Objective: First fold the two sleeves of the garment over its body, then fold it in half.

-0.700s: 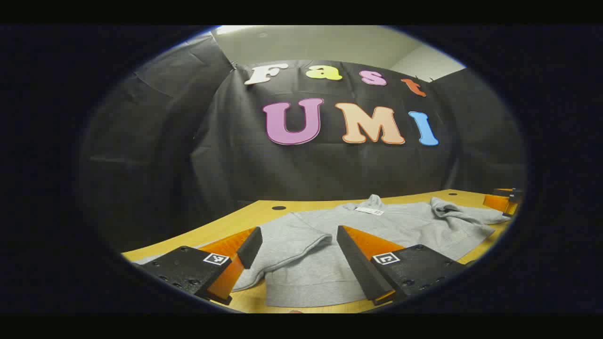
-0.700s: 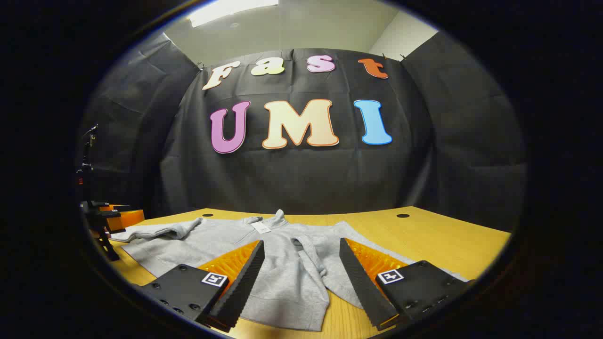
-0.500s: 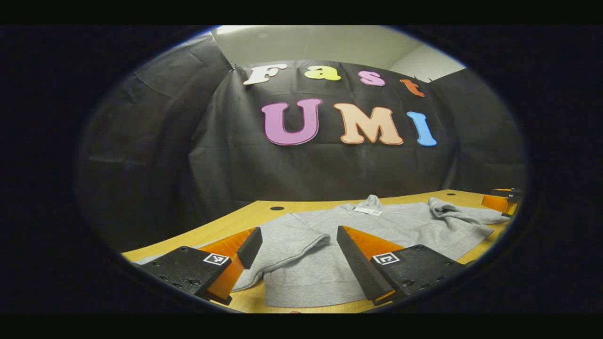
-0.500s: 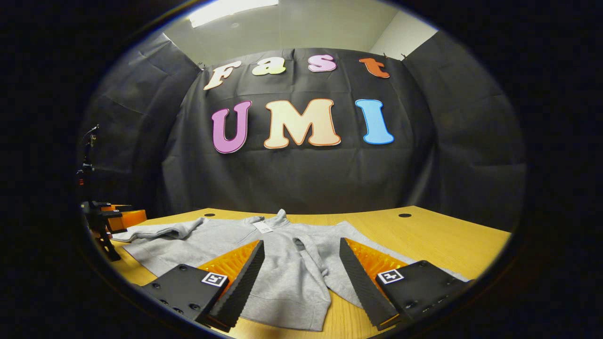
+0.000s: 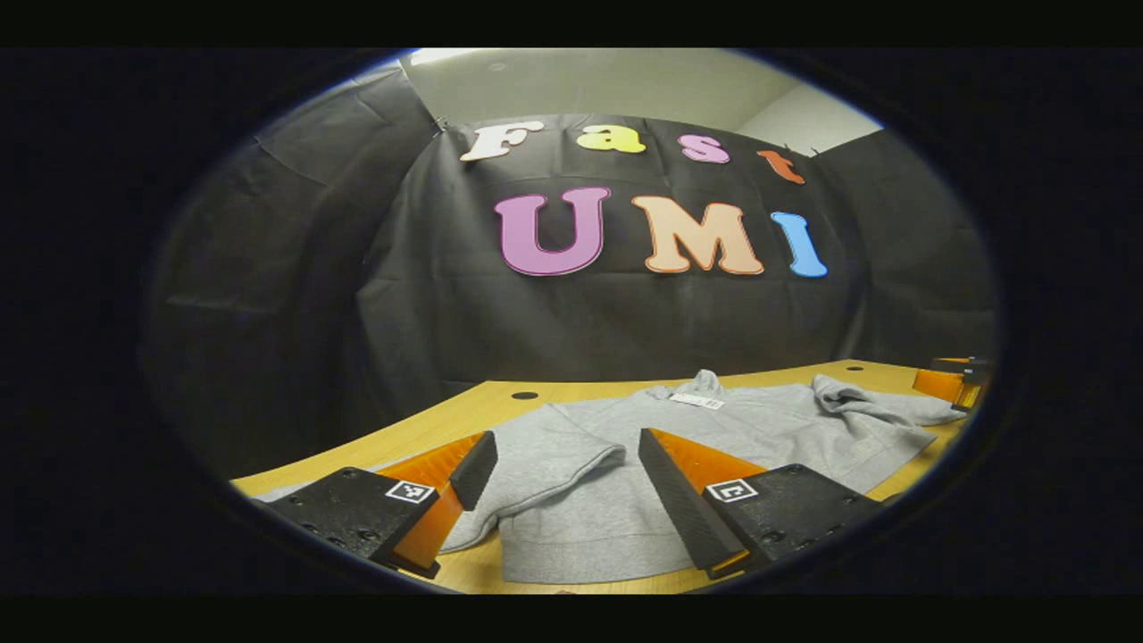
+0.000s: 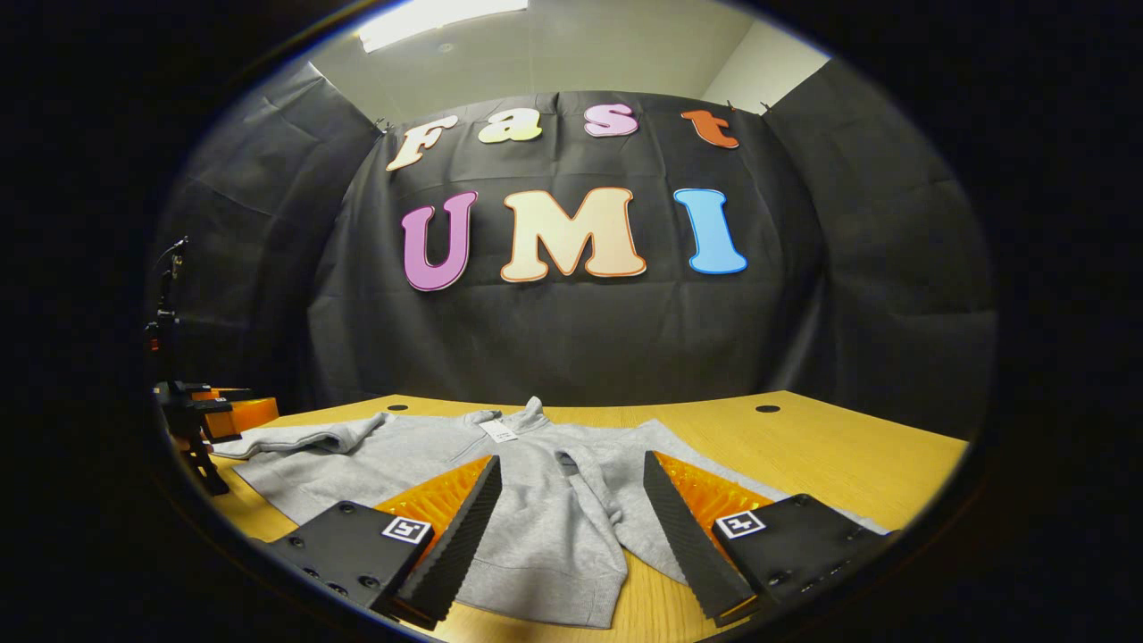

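A grey sweatshirt (image 5: 768,429) lies spread on the wooden table (image 5: 464,420), collar and white tag (image 5: 698,401) toward the far wall. In the left gripper view one sleeve (image 5: 571,509) is laid toward the near edge, between the fingers of my open left gripper (image 5: 561,451), which hovers just above it. The other sleeve (image 5: 857,402) is bunched at the right, near the right gripper (image 5: 951,384). In the right gripper view my right gripper (image 6: 571,466) stands open over a sleeve (image 6: 571,536) of the sweatshirt (image 6: 402,451). The left gripper (image 6: 214,411) shows at the far left.
Bare table (image 6: 821,455) stretches to the right of the garment in the right gripper view. Small dark holes (image 6: 763,409) (image 5: 524,395) sit near the table's far edge. A thin dark stand (image 6: 165,295) rises at the far left. Black cloth walls close the booth.
Both views have shifted only by a few pixels. The garment lies as before and both grippers stay open.
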`<action>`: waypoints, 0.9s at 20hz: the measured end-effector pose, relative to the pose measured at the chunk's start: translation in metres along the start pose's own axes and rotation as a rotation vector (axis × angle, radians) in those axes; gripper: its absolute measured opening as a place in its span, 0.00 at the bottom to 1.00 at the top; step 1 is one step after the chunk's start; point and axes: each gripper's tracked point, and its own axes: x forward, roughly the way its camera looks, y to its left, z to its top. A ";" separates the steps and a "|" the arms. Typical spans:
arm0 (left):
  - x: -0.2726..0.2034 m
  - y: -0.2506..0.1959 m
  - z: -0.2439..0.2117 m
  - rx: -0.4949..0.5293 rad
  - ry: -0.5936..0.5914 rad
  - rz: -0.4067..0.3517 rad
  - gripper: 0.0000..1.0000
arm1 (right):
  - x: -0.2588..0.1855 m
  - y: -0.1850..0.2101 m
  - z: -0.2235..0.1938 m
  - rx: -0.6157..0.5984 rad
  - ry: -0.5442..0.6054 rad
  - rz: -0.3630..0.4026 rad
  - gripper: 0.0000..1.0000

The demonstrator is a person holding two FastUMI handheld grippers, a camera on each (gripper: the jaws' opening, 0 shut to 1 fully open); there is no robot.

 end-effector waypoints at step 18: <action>0.001 -0.001 -0.002 -0.001 -0.001 -0.002 0.94 | -0.011 -0.061 0.034 0.079 0.069 -0.067 0.99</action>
